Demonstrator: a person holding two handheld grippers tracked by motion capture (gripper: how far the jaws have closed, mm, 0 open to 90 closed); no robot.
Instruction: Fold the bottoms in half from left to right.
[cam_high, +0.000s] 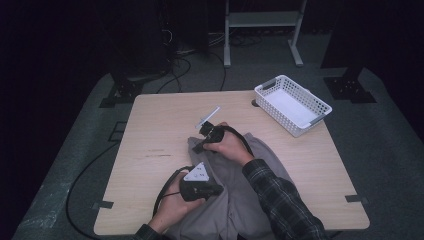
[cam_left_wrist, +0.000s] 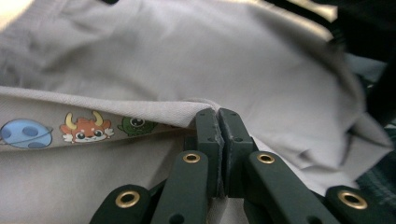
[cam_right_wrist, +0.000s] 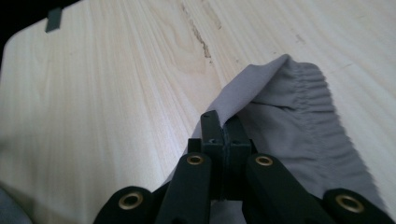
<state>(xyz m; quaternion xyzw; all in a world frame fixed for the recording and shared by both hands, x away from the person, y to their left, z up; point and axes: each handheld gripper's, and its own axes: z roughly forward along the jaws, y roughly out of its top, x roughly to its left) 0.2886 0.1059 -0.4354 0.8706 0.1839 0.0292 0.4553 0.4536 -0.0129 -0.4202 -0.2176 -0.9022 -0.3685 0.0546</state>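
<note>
A grey garment (cam_high: 235, 195) lies crumpled on the near middle of the wooden table (cam_high: 160, 135). My left gripper (cam_high: 217, 190) is shut on a fold of it near the front edge. In the left gripper view the jaws (cam_left_wrist: 218, 114) pinch the grey cloth (cam_left_wrist: 187, 56) beside a printed band of cartoon figures (cam_left_wrist: 88, 128). My right gripper (cam_high: 197, 148) is shut on the garment's far left corner. In the right gripper view its jaws (cam_right_wrist: 219, 122) clamp the cloth next to the gathered elastic waistband (cam_right_wrist: 303, 88), lifted slightly off the table (cam_right_wrist: 116, 93).
A white plastic basket (cam_high: 292, 104) stands at the table's back right corner. Black cables trail from both grippers, one over the table's left front edge to the floor. A metal stand and dark equipment sit beyond the table.
</note>
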